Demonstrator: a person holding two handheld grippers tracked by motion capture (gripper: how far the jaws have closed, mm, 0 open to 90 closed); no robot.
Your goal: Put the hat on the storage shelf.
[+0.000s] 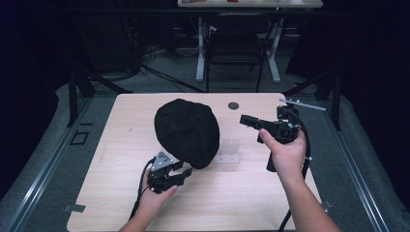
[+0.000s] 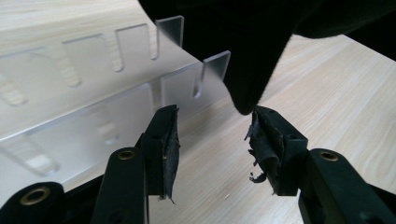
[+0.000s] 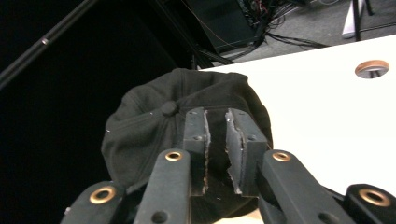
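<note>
A black cap (image 1: 186, 130) rests on a clear acrylic stand (image 1: 229, 152) in the middle of the wooden table (image 1: 121, 145). My left gripper (image 1: 186, 170) sits at the cap's near edge, jaws open. In the left gripper view a corner of the cap (image 2: 243, 46) hangs down just above one pad, with nothing between the jaws of my left gripper (image 2: 212, 126); the slotted stand (image 2: 93, 107) lies behind. My right gripper (image 1: 243, 119) is held above the table to the right of the cap, pointing at it. In the right gripper view my right gripper (image 3: 215, 116) shows a narrow empty gap, the cap (image 3: 140, 126) beyond.
A round grommet hole (image 1: 233, 105) lies in the table behind my right gripper, also visible in the right gripper view (image 3: 371, 68). Beyond the table stand a dark chair (image 1: 237, 43) and desk legs with cables on the floor. Bare tabletop lies left and front.
</note>
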